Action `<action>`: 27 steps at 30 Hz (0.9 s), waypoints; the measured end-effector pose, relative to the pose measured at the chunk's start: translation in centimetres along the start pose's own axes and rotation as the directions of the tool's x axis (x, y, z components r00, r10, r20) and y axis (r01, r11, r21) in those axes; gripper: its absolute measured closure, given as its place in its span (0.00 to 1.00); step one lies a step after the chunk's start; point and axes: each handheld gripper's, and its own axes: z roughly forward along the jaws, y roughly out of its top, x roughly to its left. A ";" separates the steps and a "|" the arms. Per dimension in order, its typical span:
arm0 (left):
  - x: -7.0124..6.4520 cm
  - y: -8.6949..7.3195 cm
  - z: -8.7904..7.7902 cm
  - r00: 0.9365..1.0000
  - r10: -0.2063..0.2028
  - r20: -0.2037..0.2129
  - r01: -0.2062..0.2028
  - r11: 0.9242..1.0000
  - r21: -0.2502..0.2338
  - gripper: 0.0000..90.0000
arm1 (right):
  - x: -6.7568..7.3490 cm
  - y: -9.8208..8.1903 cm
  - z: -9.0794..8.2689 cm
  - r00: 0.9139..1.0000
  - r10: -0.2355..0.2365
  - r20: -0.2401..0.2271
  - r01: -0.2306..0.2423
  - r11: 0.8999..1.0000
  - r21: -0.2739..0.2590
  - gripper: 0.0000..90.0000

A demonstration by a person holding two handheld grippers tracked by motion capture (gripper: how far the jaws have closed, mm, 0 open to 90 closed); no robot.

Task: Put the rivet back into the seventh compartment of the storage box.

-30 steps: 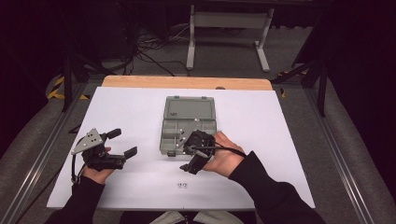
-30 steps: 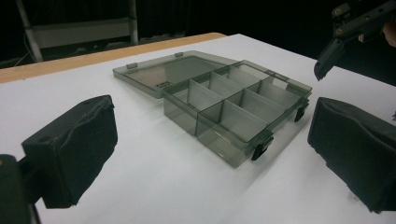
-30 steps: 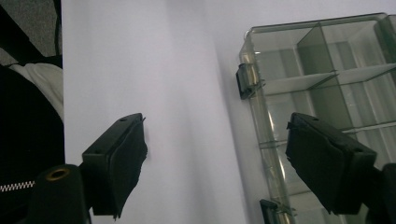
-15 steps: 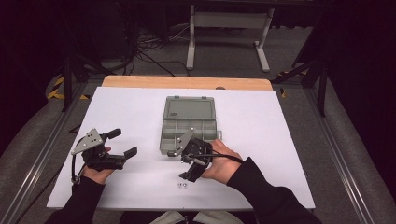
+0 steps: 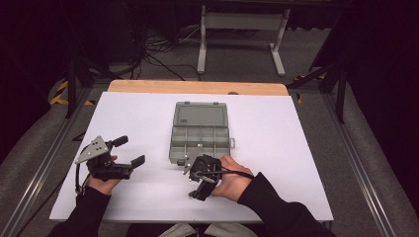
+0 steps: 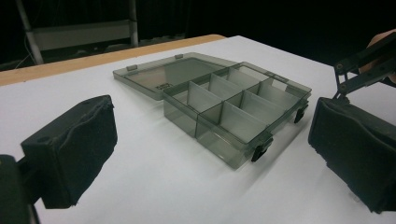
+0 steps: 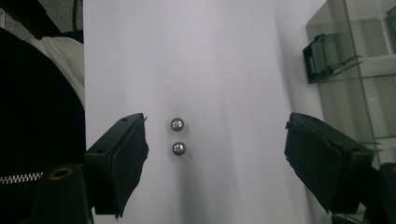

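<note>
Table: we're looking down on a white rectangular tabletop [image 5: 296, 148] with a light wooden strip [image 5: 197, 87] along its far edge
Box: a smoky grey translucent plastic compartment box [image 5: 200, 140] sits near the middle of the white top, its lid [image 5: 199, 114] laid flat open on the far side, two dark latches on the near wall
Balls: two small shiny metal balls [image 7: 177, 136] lie on the bare white surface, one just beside the other, near the front edge and just short of the box
Right gripper: we see the right gripper [image 7: 215, 158] hanging above the balls, its black padded jaws spread wide with both balls between them and nothing pinched; in the high view it [image 5: 201, 177] sits just in front of the box
Left gripper: the left gripper [image 5: 123, 152] rests well to the left of the box, jaws spread, nothing between them, facing the open box across the table
Room: dark all around, grey carpet floor [image 5: 365, 148], a white metal frame stand [image 5: 242, 29] and loose black cables [image 5: 153, 54] beyond the far edge, metal rails down both sides
</note>
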 end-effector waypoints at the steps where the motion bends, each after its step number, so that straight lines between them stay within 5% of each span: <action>1: 0.0 0.0 0.0 1.000 0.000 0.000 0.000 1.000 -0.001 0.02 | 0.1 0.0 0.1 1.000 0.005 -0.003 -0.005 1.000 0.001 0.24; 27: 0.0 0.0 0.0 1.000 0.000 0.003 0.000 1.000 -0.001 0.02 | 1.3 -0.5 2.8 0.997 -0.030 -0.075 0.036 0.996 0.084 0.33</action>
